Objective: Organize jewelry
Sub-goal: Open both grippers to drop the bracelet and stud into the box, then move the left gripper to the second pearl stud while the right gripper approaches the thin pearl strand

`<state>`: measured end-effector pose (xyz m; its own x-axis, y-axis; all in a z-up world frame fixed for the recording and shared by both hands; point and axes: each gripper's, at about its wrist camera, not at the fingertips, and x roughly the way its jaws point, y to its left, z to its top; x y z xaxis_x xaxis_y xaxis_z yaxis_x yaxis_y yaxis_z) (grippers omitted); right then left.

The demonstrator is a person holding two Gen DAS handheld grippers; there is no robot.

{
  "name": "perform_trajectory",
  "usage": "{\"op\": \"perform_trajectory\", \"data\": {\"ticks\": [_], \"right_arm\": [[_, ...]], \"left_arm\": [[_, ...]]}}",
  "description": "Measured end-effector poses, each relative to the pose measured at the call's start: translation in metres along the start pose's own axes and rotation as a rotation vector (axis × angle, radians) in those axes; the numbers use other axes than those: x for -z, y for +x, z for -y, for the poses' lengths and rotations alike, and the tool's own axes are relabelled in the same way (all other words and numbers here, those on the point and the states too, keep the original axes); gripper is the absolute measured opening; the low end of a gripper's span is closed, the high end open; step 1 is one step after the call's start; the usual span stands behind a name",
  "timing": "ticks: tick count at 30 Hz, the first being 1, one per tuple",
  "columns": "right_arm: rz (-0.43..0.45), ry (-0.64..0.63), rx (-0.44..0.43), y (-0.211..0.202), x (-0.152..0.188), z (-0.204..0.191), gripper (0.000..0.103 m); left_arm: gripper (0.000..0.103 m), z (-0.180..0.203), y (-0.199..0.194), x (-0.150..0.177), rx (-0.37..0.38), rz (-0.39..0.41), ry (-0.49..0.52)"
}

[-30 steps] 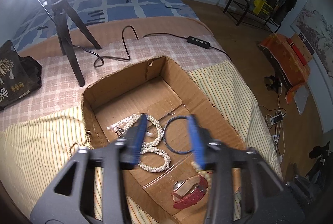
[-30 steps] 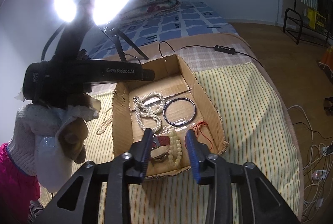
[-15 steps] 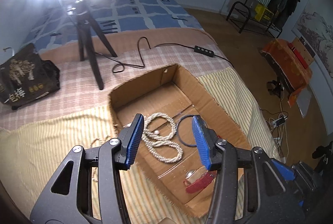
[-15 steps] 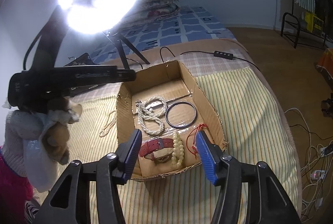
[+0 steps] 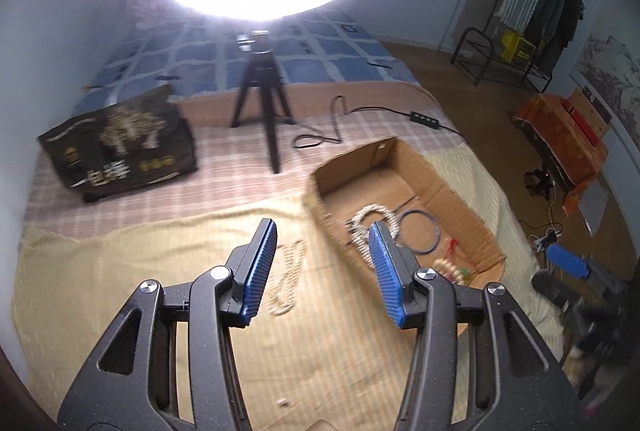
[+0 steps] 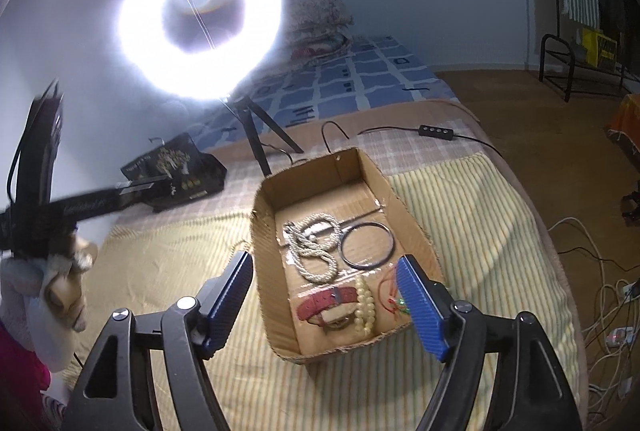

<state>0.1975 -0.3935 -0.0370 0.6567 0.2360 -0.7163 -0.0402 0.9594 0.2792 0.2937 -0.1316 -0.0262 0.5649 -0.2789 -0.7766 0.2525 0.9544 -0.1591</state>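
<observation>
Now, step: my left gripper (image 5: 322,267) spread, empty, over bed's loose necklace (image 5: 289,277).
Right gripper (image 6: 326,305): opening, empty, above box (image 6: 412,227).
Next: I'd pinch necklace.

Glaring ring light (image 6: 200,31) on black tripod (image 5: 262,103); dark printed bag (image 5: 120,143) beside it; cable with inline switch (image 6: 436,132) across checked blanket.

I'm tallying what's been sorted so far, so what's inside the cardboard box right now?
The cardboard box holds a pearl necklace, dark bangle, red watch, cream bead bracelet and red cord, partly hidden by a finger.
</observation>
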Motion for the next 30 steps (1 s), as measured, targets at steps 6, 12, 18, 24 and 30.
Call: {"op": "perform_trajectory", "data": {"ticks": [6, 12, 18, 24, 30], "right_arm": [[-0.007, 0.010, -0.037, 0.005, -0.003, -0.012, 0.077], [-0.027, 0.006, -0.082, 0.016, -0.008, -0.034, 0.077], [-0.104, -0.019, -0.147, 0.043, -0.007, -0.063, 0.077], [-0.184, -0.050, -0.198, 0.075, -0.001, -0.091, 0.074], [-0.254, -0.056, -0.224, 0.110, 0.004, -0.113, 0.062]], "left_arm": [[0.049, -0.037, -0.018, 0.032, -0.008, -0.022, -0.023], [0.049, -0.060, -0.023, 0.066, 0.017, -0.064, -0.028], [0.049, -0.064, -0.019, 0.097, 0.044, -0.117, -0.013], [0.049, -0.061, -0.007, 0.126, 0.077, -0.178, 0.022], [0.049, -0.054, 0.008, 0.149, 0.106, -0.242, 0.055]]}}
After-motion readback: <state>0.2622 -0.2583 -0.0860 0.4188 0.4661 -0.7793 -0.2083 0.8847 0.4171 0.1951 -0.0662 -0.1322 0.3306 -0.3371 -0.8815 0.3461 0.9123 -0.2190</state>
